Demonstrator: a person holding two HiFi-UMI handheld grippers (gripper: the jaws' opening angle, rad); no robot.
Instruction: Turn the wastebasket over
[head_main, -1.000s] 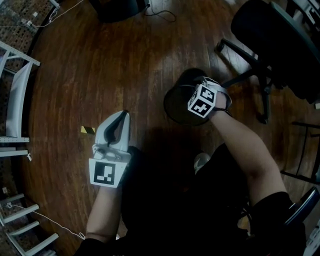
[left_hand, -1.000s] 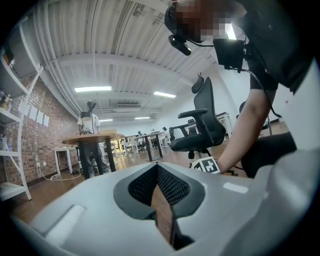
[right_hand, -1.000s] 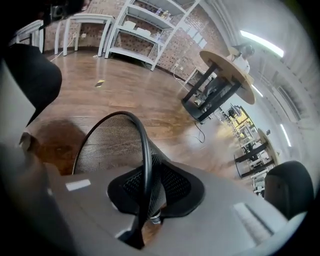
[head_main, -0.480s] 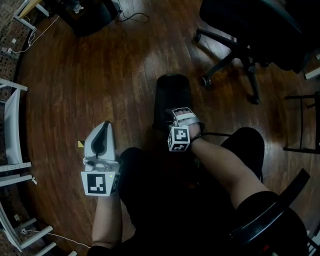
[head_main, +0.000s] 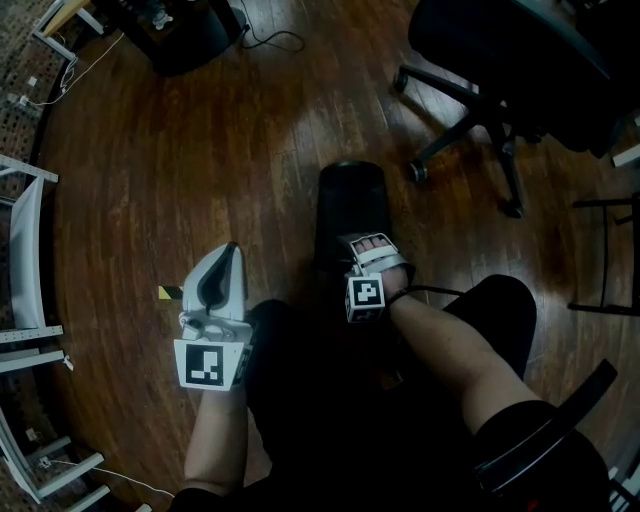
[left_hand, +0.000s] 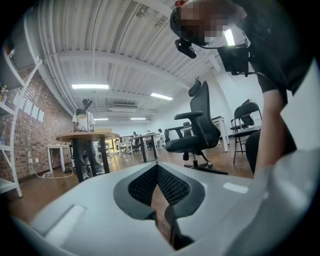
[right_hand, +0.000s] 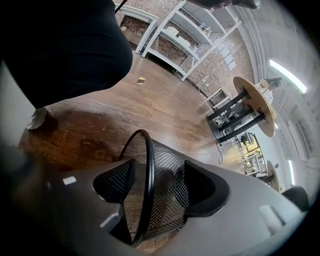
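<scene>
A second ago the wastebasket (head_main: 350, 205) was tilted; it now lies on its side on the wooden floor (head_main: 200, 150), mouth toward the person. The right gripper (head_main: 370, 243) has just been opening its fingers, which are spread astride the rim. The left gripper (head_main: 230, 252) is aside with its fingers pressed together, empty. An office chair (head_main: 500, 60) stands near the basket.

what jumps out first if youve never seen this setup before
A black mesh wastebasket lies on its side on the wood floor, mid-frame in the head view. The right gripper is at its near rim; its jaws have just been opening and straddle the mesh wall without pinching. The left gripper hangs shut and empty at the left; a black office chair stands upper right.
</scene>
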